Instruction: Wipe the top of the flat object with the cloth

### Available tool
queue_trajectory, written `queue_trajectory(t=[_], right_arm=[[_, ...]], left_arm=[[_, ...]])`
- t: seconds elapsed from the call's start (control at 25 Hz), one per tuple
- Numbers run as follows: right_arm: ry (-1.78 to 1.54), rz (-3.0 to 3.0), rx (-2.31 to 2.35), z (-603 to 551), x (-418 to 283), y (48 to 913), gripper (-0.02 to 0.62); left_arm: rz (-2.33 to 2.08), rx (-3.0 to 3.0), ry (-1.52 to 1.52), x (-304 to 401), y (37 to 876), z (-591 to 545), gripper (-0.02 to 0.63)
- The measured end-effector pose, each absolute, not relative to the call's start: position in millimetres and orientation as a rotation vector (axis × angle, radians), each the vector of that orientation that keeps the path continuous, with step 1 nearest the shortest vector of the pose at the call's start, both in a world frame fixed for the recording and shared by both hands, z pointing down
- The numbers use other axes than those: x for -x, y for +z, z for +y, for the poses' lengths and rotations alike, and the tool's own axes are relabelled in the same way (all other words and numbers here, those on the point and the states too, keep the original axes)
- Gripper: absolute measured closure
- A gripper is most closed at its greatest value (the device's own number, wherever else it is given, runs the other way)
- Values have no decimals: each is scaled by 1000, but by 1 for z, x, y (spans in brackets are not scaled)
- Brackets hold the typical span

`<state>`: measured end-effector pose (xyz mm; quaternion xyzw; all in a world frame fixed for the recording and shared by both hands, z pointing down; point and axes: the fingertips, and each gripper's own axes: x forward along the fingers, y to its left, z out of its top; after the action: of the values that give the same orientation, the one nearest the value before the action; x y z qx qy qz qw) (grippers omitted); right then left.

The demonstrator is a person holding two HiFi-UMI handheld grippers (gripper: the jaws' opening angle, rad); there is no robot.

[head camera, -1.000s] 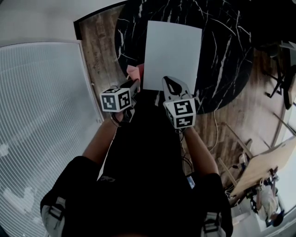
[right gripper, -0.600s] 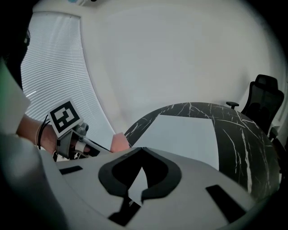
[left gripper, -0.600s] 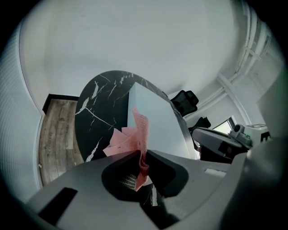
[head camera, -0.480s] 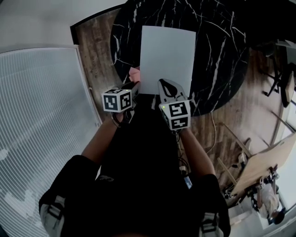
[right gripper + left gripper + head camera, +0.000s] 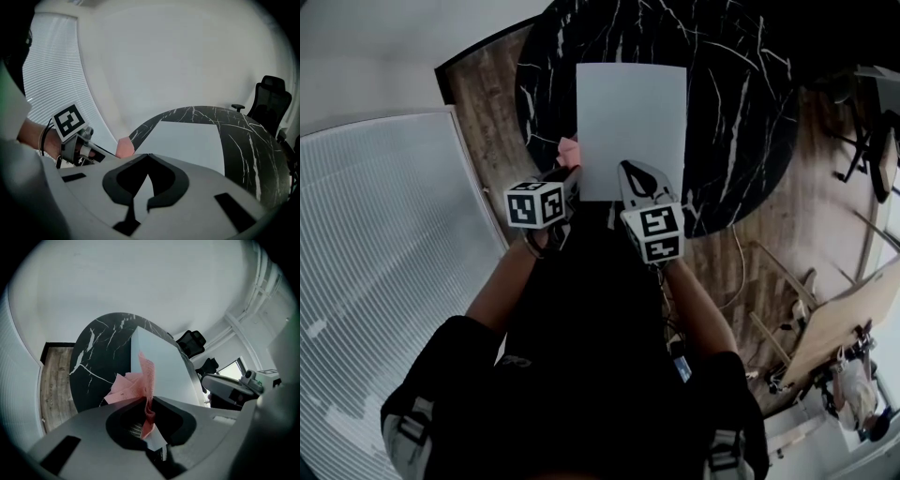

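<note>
A white flat sheet point(image 5: 630, 127) lies on a round black marble table point(image 5: 741, 103). My left gripper point(image 5: 574, 174) is shut on a crumpled pink cloth point(image 5: 568, 147), just off the sheet's near left corner. In the left gripper view the cloth point(image 5: 140, 380) sticks up from between the closed jaws point(image 5: 149, 401), with the sheet point(image 5: 161, 366) just beyond. My right gripper point(image 5: 639, 174) is shut and holds nothing, over the sheet's near edge. In the right gripper view its jaws point(image 5: 148, 154) meet in front of the sheet point(image 5: 187, 140), and the cloth point(image 5: 124, 147) shows to the left.
A white ribbed panel point(image 5: 384, 244) fills the left side. Wooden floor point(image 5: 492, 94) runs round the table. A black office chair point(image 5: 269, 101) stands behind the table, and wooden furniture point(image 5: 834, 328) with cables sits at the right.
The left gripper with the cloth has drawn closer to the sheet's left edge. The right gripper has stayed at the near edge.
</note>
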<state>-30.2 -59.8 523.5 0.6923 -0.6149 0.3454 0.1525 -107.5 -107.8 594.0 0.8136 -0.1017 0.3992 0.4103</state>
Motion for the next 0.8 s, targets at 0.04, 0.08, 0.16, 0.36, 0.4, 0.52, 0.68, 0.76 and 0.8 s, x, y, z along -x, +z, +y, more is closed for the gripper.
queue_trajectory(t=[0.04, 0.08, 0.16, 0.36, 0.4, 0.52, 0.68, 0.76, 0.8], right_arm=[[993, -1762, -1989, -61, 29, 523, 601], [994, -1759, -1991, -63, 27, 523, 600], [999, -1752, -1997, -65, 24, 522, 600], [1005, -1731, -2015, -73, 14, 521, 600], [1006, -1727, -2020, -74, 12, 521, 601], [1009, -1711, -2034, -78, 5, 519, 600], [1014, -1687, -2047, -84, -3, 518, 600], [1016, -1675, -2051, -86, -6, 519, 600], [1018, -1670, -2054, -88, -8, 519, 601]], left_arm=[[-253, -2050, 1010, 105, 594, -110, 581], [-249, -2053, 1015, 103, 594, -112, 581], [-242, -2057, 1023, 99, 594, -116, 581], [-227, -2059, 1030, 89, 594, -126, 581], [-223, -2059, 1031, 87, 594, -128, 581], [-210, -2057, 1036, 80, 596, -134, 581], [-201, -2063, 1042, 72, 595, -144, 581], [-188, -2067, 1043, 68, 595, -148, 581], [-182, -2070, 1046, 66, 595, -150, 581]])
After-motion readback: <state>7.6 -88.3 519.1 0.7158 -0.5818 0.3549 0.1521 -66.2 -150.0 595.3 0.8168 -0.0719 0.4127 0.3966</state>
